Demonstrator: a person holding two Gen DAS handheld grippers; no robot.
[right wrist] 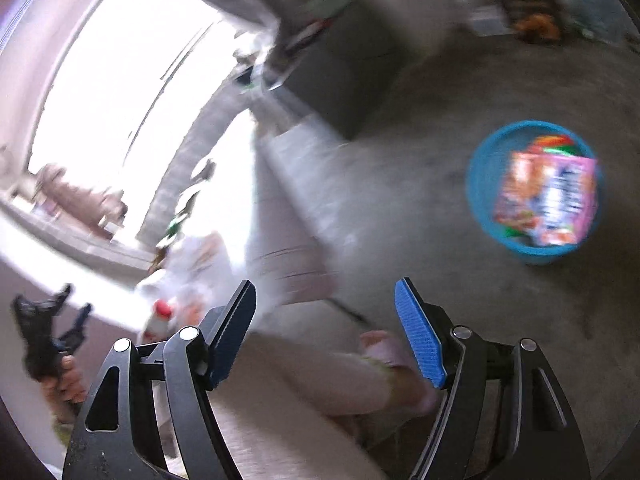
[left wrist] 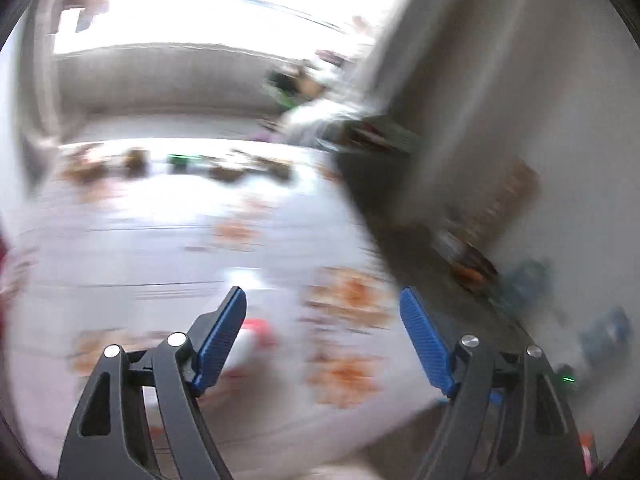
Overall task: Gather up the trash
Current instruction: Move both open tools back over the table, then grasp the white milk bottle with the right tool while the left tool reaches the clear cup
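bg: blurred | bright window (right wrist: 120, 92) | grey floor (right wrist: 400, 200) | white orange-patterned cloth (left wrist: 180, 240)

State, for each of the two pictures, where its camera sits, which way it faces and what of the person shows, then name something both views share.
Left wrist: on the left gripper, tilted down over a white patterned cloth; no body shows.
Right wrist: on the right gripper, facing the floor and a blue bin; a hand shows.
Shared: a red-capped bottle; blur hides detail.

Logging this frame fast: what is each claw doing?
Left claw: open, nothing between its jaws.
Right claw: open, nothing between its jaws.
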